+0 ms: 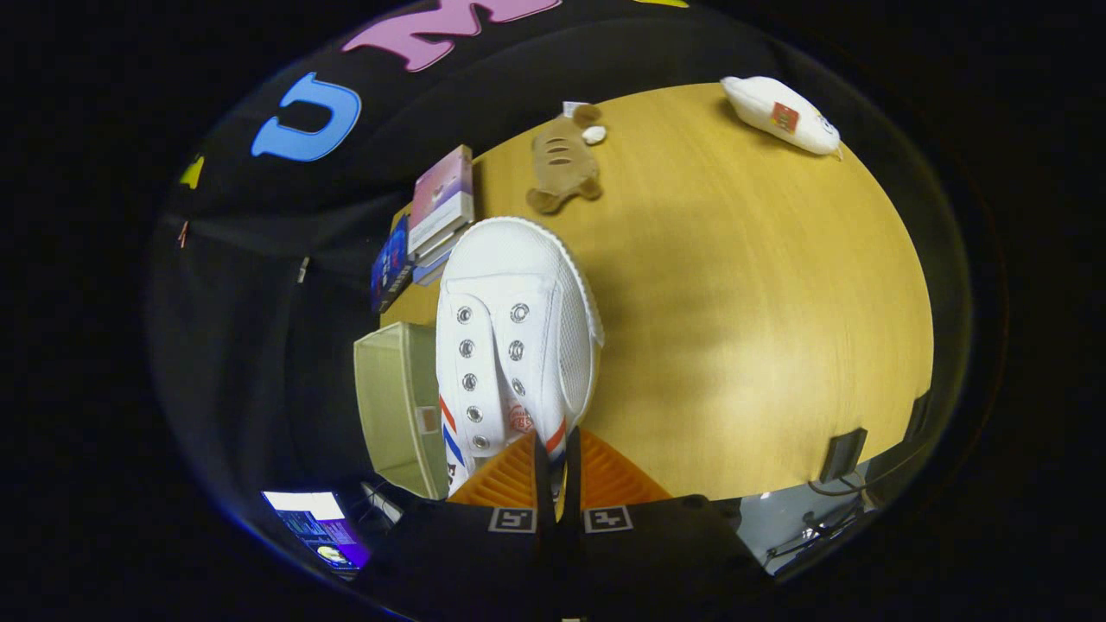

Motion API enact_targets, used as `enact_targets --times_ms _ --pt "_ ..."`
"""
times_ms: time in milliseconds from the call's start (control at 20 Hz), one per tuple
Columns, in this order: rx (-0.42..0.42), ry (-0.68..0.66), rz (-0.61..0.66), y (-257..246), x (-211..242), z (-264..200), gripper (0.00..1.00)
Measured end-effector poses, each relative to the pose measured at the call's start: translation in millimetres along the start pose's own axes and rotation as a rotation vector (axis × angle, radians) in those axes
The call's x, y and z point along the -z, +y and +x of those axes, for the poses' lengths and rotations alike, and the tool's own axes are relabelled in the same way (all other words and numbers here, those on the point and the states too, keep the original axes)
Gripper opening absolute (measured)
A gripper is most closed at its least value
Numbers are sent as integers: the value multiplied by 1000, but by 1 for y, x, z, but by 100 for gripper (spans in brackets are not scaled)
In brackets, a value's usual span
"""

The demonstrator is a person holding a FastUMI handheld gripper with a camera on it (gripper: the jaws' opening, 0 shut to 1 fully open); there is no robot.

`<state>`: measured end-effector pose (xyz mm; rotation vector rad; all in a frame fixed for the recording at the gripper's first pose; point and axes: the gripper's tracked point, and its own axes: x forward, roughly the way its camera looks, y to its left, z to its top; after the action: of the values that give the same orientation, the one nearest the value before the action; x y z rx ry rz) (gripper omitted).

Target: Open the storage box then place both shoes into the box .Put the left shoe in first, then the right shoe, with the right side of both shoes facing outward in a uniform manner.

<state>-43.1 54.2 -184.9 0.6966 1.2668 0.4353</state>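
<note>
My gripper (557, 471) was clamped on the heel collar of a white shoe (510, 345), both fingers pressed together on its rim, lifting it above the table (760, 302). The open storage box (393, 406) sat just left of the shoe. Judged progress: box opened; this shoe not yet placed.

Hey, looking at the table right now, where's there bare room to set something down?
The widest bare patch of the wooden table lies beside the white shoe, which the gripper is shut on, stretching toward the white plush toy. A smaller gap sits between the brown plush toy and the white one. It is crowded around the books and the storage box.
</note>
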Motion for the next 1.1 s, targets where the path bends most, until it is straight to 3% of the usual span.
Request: enact_targets --times_ms 250,500,1100 --pt "-63 59 -57 103 13 13 5" --pt "-29 154 -93 165 37 51 5" --pt "141 249 -126 180 73 120 6"
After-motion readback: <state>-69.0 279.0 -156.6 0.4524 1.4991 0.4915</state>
